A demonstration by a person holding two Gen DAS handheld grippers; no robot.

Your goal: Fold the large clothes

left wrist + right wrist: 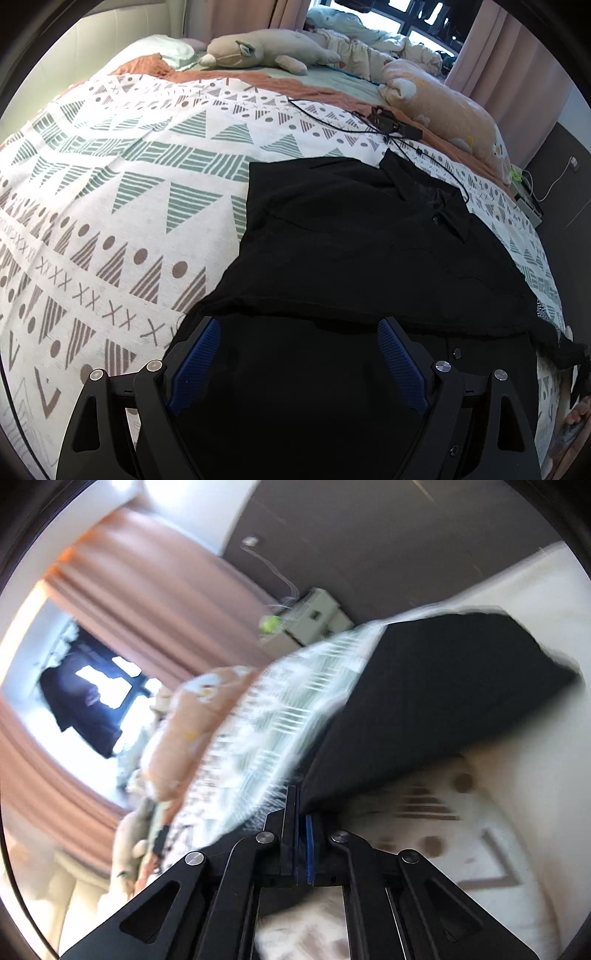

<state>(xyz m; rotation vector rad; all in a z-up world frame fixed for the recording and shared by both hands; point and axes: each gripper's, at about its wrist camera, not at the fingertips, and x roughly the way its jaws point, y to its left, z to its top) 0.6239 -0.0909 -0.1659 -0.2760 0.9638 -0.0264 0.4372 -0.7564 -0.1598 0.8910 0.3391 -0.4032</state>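
A black collared shirt (362,243) lies on the patterned bedspread (110,177), collar toward the far right, its near part folded over. My left gripper (299,328) hovers open over the shirt's near part, blue pads spread wide with nothing held between them. In the blurred, tilted right wrist view, my right gripper (301,805) is shut on an edge of the black shirt (424,709), and the cloth stretches up and away from the fingers above the bedspread (280,716).
Black cables and a small device (388,123) lie just beyond the collar. Plush toys (266,51) and an orange pillow (443,110) sit at the bed's far side. A bedside unit (314,616) and pink curtains (122,602) stand past the bed's edge.
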